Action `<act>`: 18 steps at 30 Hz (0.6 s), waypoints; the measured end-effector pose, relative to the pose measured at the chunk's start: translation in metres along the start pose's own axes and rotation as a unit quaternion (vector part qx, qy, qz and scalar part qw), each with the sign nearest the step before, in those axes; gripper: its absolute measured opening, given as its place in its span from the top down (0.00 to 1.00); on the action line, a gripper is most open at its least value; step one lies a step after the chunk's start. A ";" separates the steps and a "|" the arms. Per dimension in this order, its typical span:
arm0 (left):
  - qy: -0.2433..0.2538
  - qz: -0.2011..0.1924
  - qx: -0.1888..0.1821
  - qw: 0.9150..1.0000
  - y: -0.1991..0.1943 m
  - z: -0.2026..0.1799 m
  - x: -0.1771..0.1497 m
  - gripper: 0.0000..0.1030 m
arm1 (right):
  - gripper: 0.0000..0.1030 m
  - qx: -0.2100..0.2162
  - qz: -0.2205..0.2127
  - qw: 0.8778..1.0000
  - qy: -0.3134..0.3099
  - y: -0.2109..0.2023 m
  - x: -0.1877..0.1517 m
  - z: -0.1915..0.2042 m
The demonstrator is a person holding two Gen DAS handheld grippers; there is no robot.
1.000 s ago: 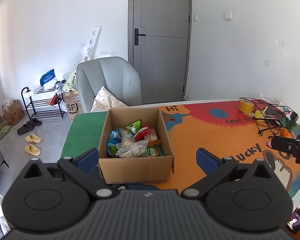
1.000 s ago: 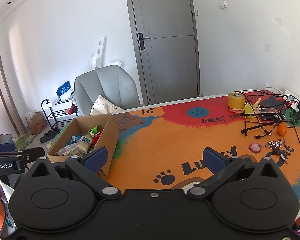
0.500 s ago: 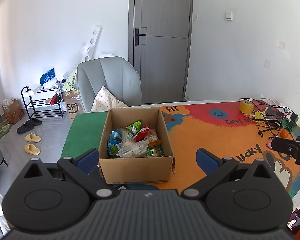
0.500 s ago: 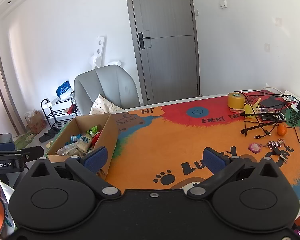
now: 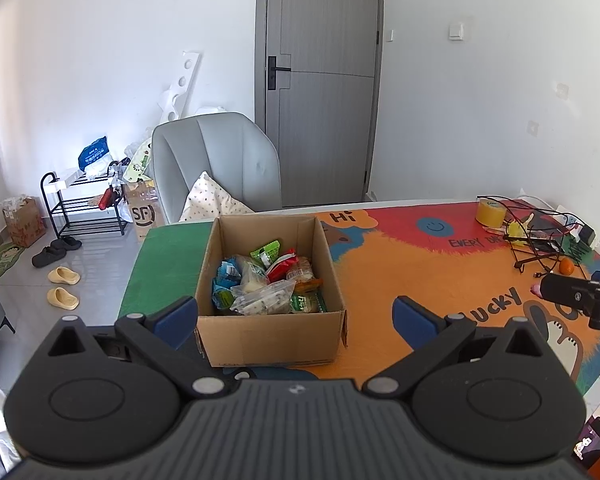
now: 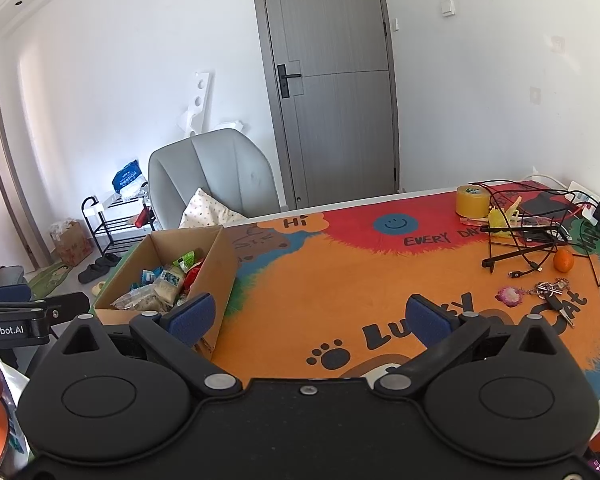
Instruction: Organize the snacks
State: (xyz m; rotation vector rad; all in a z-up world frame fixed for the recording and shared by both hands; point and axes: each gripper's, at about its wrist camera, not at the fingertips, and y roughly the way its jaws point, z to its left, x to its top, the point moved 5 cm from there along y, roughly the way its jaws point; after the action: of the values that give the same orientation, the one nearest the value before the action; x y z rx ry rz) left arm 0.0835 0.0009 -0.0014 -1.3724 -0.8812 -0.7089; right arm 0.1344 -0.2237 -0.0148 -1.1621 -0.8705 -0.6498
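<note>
My left gripper (image 5: 296, 314) is spread wide and empty, with the cardboard box (image 5: 270, 280) straight ahead between its fingers, just beyond the tips. My right gripper (image 6: 308, 318) is equally splayed and empty over the bright mat (image 6: 340, 280), and the box sits ahead to its left. The snacks (image 5: 266, 282) lie heaped inside: light, crinkly, slippery packets that I judge would crush easily. I'd pinch the clear bag (image 5: 264, 300) on top by a sealed edge, not across its contents.
</note>
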 end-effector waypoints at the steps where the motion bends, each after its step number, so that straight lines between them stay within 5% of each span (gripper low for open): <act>1: -0.001 -0.001 0.000 1.000 0.000 0.000 0.000 0.00 | 0.00 0.000 0.000 1.000 0.000 0.000 0.000 0.000; 18: 0.000 -0.004 -0.002 1.000 -0.003 0.002 -0.001 0.00 | 0.00 -0.003 0.002 1.000 -0.003 0.001 0.000 0.000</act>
State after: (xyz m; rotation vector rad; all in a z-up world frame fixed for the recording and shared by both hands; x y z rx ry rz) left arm 0.0802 0.0029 -0.0011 -1.3727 -0.8868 -0.7170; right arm 0.1353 -0.2238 -0.0152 -1.1724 -0.8710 -0.6465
